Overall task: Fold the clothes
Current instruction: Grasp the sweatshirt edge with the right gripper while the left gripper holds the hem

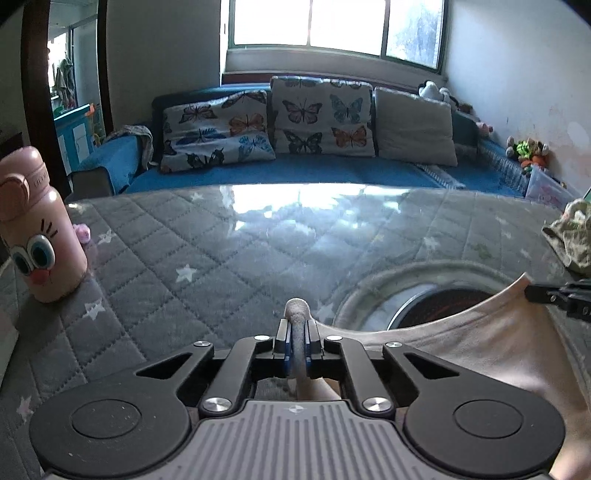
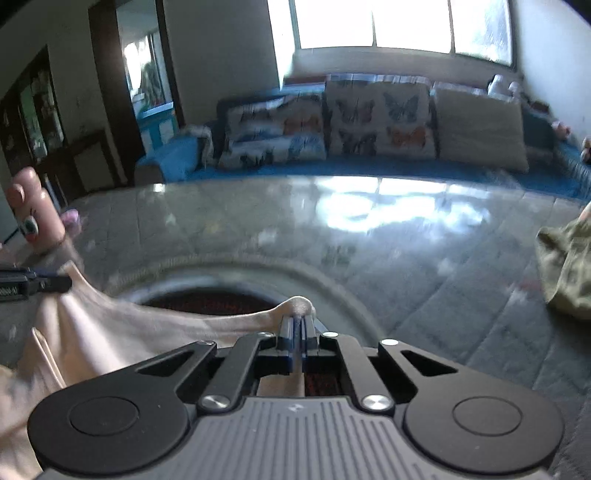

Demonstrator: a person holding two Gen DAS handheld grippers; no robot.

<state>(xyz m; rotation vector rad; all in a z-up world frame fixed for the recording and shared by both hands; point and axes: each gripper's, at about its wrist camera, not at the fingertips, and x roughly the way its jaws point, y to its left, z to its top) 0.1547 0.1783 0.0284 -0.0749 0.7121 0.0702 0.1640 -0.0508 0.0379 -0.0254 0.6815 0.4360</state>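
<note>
The left claw [image 1: 296, 325] is closed on a bunched corner of a pale pink garment [image 1: 491, 343], and a small roll of the cloth sticks out above its fingertips. The right claw [image 2: 296, 325] is also closed on the same garment [image 2: 122, 332], gripping another point of its edge, so the cloth hangs stretched between the two claws above the surface [image 1: 207, 266]. In the left wrist view the right claw [image 1: 532, 293] enters from the right side and pinches the cloth at its raised corner; in the right wrist view the left claw [image 2: 64, 283] enters from the left side in the same way. The surface is covered with a grey quilted cloth with small stars under a shiny clear sheet, and it has a round opening [image 1: 443, 299] with a dark reddish inside, just behind the held garment. A pink bottle [image 1: 37, 225] with a cartoon face stands upright on the left part of the surface, well apart from the garment. An olive green crumpled garment [image 1: 572, 236] lies at the right edge of the surface. Behind the surface there is a blue sofa [image 1: 295, 171] with two butterfly cushions [image 1: 321, 116] and one plain cream cushion [image 1: 413, 127], under a bright window [image 1: 332, 26]. The right wrist view is blurred.
</note>
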